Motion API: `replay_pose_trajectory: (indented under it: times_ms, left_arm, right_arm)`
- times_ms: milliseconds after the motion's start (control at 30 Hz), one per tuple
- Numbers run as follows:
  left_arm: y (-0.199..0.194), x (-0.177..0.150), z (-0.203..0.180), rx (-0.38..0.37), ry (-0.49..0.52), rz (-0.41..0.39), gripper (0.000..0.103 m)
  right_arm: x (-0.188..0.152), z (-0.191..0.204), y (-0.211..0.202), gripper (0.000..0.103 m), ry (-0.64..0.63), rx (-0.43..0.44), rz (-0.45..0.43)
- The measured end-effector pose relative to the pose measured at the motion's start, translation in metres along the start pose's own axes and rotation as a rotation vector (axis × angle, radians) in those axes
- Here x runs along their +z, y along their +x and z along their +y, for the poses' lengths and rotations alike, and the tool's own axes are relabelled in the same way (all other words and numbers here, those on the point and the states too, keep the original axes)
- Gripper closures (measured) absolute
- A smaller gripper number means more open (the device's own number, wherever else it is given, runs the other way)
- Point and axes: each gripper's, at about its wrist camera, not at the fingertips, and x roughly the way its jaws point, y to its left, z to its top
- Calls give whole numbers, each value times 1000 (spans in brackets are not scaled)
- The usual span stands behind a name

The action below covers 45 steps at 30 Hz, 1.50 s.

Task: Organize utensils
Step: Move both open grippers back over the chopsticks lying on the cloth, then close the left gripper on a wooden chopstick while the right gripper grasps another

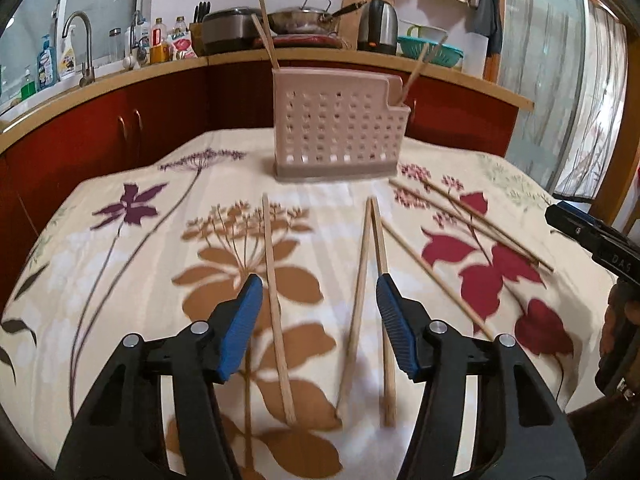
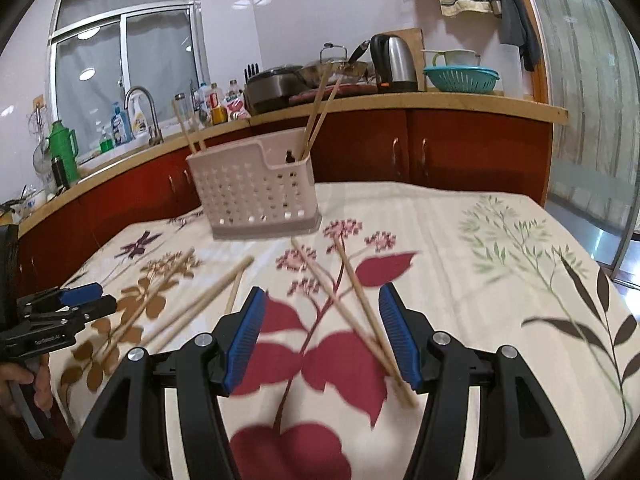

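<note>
A table (image 2: 460,240) draped in a cream cloth printed with large flowers and leaves carries everything. Behind it runs a kitchen counter (image 2: 440,102) with red cupboard doors, bearing a steel kettle (image 2: 394,62), a wok (image 2: 340,70), a teal colander (image 2: 460,78) and a row of bottles beside the tap; their labels are too small to read.

Near the table's far edge stands a pale perforated utensil holder (image 1: 334,130), upright on its darker base. Chopsticks stand tilted in it: a pair at its left end and a pair in the lower compartment at its right end.

Loose chopsticks lie on the cloth in front of the holder. One single chopstick (image 1: 276,300) lies lengthwise toward the table's near edge; just right of it two chopsticks (image 1: 372,280) meet at their far tips and spread toward the near edge. Further right, a crossed pair (image 2: 356,308) lies over the red leaves.

The left gripper (image 1: 319,300) hangs above the cloth, its blue pads spread, the single chopstick and the meeting pair showing in the gap, nothing pinched. The right gripper (image 2: 322,312) likewise stands spread over the crossed pair without touching it. Its body reads "DAS" in the left wrist view; the left gripper's side shows small print, seemingly "GenRobot.AI".
</note>
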Motion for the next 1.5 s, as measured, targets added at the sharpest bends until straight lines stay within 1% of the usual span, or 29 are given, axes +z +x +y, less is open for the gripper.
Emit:
replay_pose_trajectory:
  times_ms: [33, 100, 167, 200, 267, 367, 467, 500, 533, 767, 933, 1000, 1033, 1100, 1200, 1267, 1333, 1367, 1400, 1433, 1500]
  left_arm:
    - [1, -4, -2, -2, -2, 10, 52]
    - [5, -13, -5, -4, 1, 35, 55]
    - [8, -20, -9, -3, 9, 56, 61]
    - [11, -24, -11, -7, 14, 73, 65]
    - [15, -29, -13, -6, 21, 94, 67]
    - [21, -36, -14, -8, 24, 127, 74]
    - [21, -39, -16, 12, 52, 122, 80]
    - [20, -39, -17, 9, 54, 122, 88]
    - [19, -40, -16, 9, 51, 122, 92]
    - [15, -43, -12, 32, 43, 106, 95]
    - [12, -44, -6, 35, 17, 99, 96]
    - [11, -45, -5, 33, 8, 97, 96]
    - [11, -46, -5, 32, 9, 95, 96]
    - [10, -46, -5, 34, 12, 93, 96]
    - [9, -47, -4, 30, 9, 89, 96]
    - [9, -47, -4, 30, 9, 88, 96]
    - [9, -48, -3, 28, 6, 87, 96]
    - [9, -47, -4, 28, 6, 87, 96]
    - [9, -47, -4, 28, 6, 87, 96]
    - [8, -48, -4, 26, 5, 87, 96]
    - [8, -48, -5, 23, 4, 86, 96]
  right_arm:
    - [-3, 1, -1, 45, 0, 5, 5]
    - [-9, 2, -4, 45, -4, 12, 9]
    - [-12, 3, -7, 45, -4, 17, 9]
    - [-14, 4, -9, 45, -3, 23, 8]
    - [-15, 6, -10, 45, -4, 29, 8]
    - [-18, 8, -13, 45, -6, 37, 4]
    - [-19, 10, -14, 45, -8, 40, 4]
    - [-19, 10, -14, 45, -8, 41, 5]
    - [-20, 10, -14, 45, -8, 41, 5]
    - [-23, 16, -13, 45, -17, 51, 17]
    - [-35, 31, -14, 47, -51, 89, 37]
    - [-40, 38, -13, 51, -67, 109, 53]
    - [-45, 43, -12, 52, -81, 124, 71]
    - [-55, 52, -8, 58, -105, 156, 109]
    - [-68, 65, -6, 64, -148, 191, 153]
    - [-75, 71, -4, 66, -174, 197, 176]
    - [-79, 72, -3, 70, -182, 189, 194]
    - [-80, 72, -2, 75, -180, 183, 201]
    - [-81, 68, -1, 84, -167, 175, 210]
    - [-80, 65, -1, 89, -157, 168, 212]
    - [-78, 56, -2, 93, -130, 136, 208]
